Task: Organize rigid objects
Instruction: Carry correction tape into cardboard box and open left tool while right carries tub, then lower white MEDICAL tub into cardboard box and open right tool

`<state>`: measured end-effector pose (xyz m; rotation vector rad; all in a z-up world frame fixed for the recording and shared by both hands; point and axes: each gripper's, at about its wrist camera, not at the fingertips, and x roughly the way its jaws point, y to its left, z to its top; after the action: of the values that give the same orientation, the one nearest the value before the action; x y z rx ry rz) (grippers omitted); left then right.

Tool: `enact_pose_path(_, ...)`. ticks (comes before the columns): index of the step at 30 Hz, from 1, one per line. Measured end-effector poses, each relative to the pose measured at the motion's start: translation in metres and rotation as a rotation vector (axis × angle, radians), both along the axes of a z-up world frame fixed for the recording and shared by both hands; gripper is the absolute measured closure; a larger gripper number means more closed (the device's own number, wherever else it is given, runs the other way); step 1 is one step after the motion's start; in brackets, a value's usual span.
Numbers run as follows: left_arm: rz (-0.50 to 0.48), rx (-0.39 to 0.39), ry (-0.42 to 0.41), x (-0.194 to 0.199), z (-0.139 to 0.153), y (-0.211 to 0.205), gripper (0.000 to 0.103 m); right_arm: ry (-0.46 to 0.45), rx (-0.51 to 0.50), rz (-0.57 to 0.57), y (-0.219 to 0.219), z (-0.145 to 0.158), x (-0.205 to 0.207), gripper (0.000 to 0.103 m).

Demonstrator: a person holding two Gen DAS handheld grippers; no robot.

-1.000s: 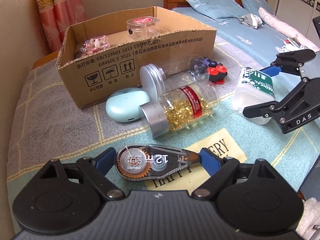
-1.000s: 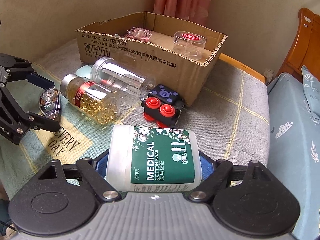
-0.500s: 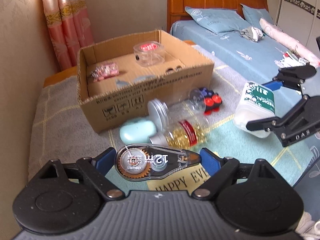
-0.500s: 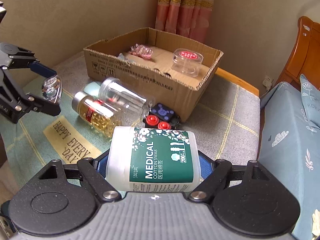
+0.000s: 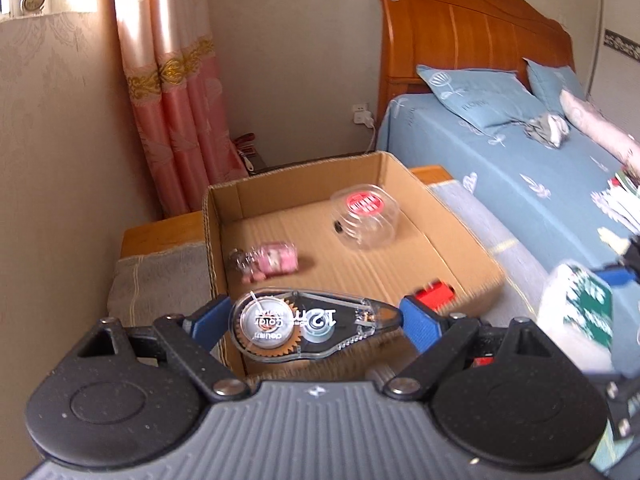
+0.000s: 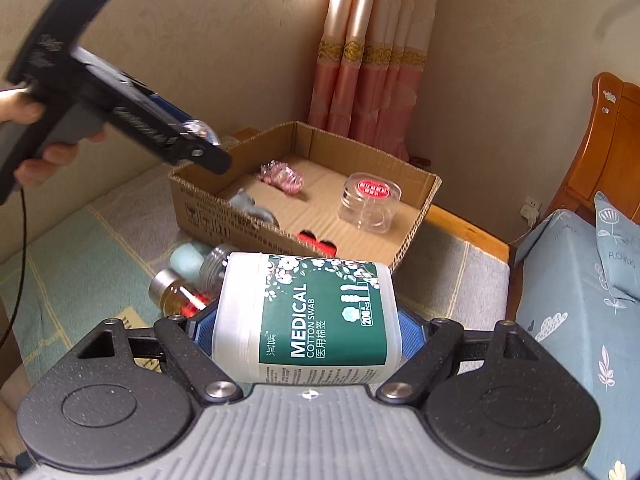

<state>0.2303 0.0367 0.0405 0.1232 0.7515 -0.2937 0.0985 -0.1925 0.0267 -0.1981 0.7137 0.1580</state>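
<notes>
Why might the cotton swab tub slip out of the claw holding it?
The cotton swab tub looks like smooth plastic with rounded corners, so the right gripper could probably let it slide. It is wide for the jaws, which pinch only its lower part, so it might tilt. Full of swabs, it is likely light.

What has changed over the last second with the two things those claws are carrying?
Both were lifted off the blanket. The left gripper carried the correction tape up and over the near edge of the cardboard box; the right gripper raised the cotton swab tub toward the box. Both grips stayed closed, and the clear jar and pink item in the box stayed put.
</notes>
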Motion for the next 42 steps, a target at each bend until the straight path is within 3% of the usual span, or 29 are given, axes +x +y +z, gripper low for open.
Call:
enact_pose_path(7,0.074,-0.013,0.054,0.050,-0.024,0.001,0.013,-0.019,-0.003,-0.010,0.002,0.008,0.009,0.016)
enact_pose_path(16,0.143,-0.004,0.039,0.055,-0.035,0.002,0.011,-0.025,-0.020,-0.005,0.006,0.013,0.013,0.016)
enact_pose_path(23,0.162,-0.012,0.014,0.018,-0.020,0.013,0.006,-0.022,-0.021,-0.013,0.008,0.016,0.018,0.016)
enact_pose_path(33,0.211,0.089,0.004,-0.062,-0.022,0.023,0.006,-0.024,0.031,-0.083,0.002,0.025,0.044,0.016)
enact_pose_path(42,0.276,0.055,0.020,-0.095,-0.032,0.036,0.006,0.002,0.080,-0.175,0.001,0.032,0.095,0.016)
